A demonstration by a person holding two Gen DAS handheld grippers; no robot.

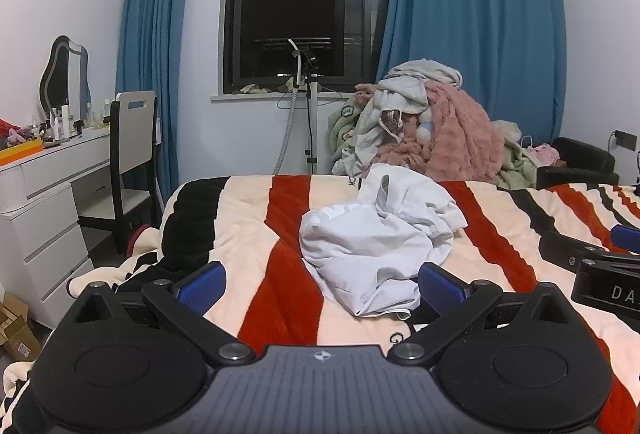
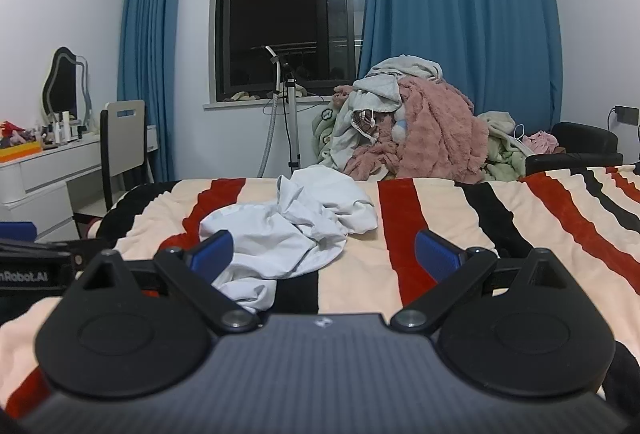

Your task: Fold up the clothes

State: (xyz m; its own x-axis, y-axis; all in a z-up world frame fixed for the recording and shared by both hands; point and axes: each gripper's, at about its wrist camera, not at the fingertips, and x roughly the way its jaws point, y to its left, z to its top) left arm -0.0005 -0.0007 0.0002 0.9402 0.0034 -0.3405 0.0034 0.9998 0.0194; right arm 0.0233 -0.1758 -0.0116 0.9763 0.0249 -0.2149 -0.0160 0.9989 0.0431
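Note:
A crumpled white garment lies on the striped bed cover. My left gripper is open and empty, low over the bed, with the garment's near edge between and just beyond its blue pads. In the right wrist view the garment sits ahead and to the left. My right gripper is open and empty, its left pad in front of the garment's near edge. The right gripper also shows at the right edge of the left wrist view.
A heap of pink, grey and green clothes and blankets is piled beyond the bed's far edge. A white dresser with a mirror and a chair stand at left. A garment steamer pole stands under the window. A black armchair is at right.

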